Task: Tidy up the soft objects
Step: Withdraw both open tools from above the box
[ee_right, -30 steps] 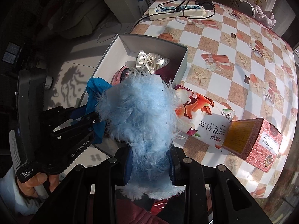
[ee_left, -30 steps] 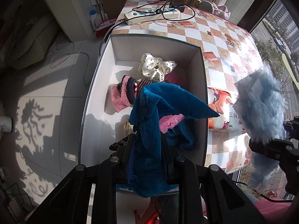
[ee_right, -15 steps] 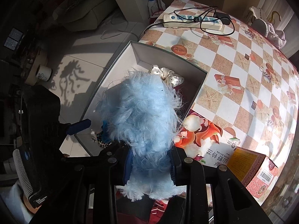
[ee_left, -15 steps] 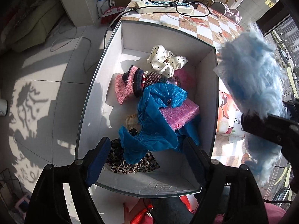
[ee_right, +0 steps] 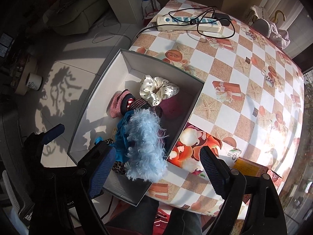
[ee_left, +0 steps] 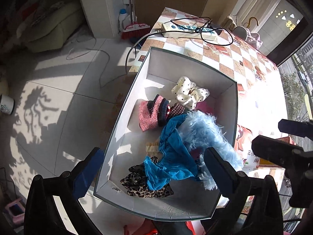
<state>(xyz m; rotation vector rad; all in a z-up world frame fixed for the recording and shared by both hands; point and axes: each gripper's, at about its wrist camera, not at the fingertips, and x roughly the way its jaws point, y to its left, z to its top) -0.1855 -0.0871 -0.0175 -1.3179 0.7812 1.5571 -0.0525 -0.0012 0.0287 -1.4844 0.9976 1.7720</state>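
Observation:
An open white box [ee_left: 185,66] [ee_right: 148,66] stands at the table's left edge and holds several soft items. A teal cloth [ee_left: 170,156] lies on the pile, and a fluffy light-blue piece [ee_left: 203,135] [ee_right: 144,143] lies on top of it. A cream dotted scrunchie [ee_left: 189,94] [ee_right: 156,92], a pink knitted piece [ee_left: 148,115] and a leopard-print scrunchie [ee_left: 144,186] are also inside. My left gripper [ee_left: 154,172] hovers over the box, jaws opening, holding nothing. My right gripper [ee_right: 156,168] hangs above the fluffy piece, jaws opening, pads clear of it.
A power strip [ee_right: 187,22] with cables lies at the table's far end. A fruit-print pack [ee_right: 195,148] sits against the box's right wall, with a red carton [ee_right: 252,168] beyond it. Tiled floor, a broom [ee_left: 135,27] and a mug [ee_left: 6,106] lie to the left.
Both grippers opened. The teal cloth dropped from the left gripper into the box, then the fluffy light-blue piece dropped from the right gripper onto it.

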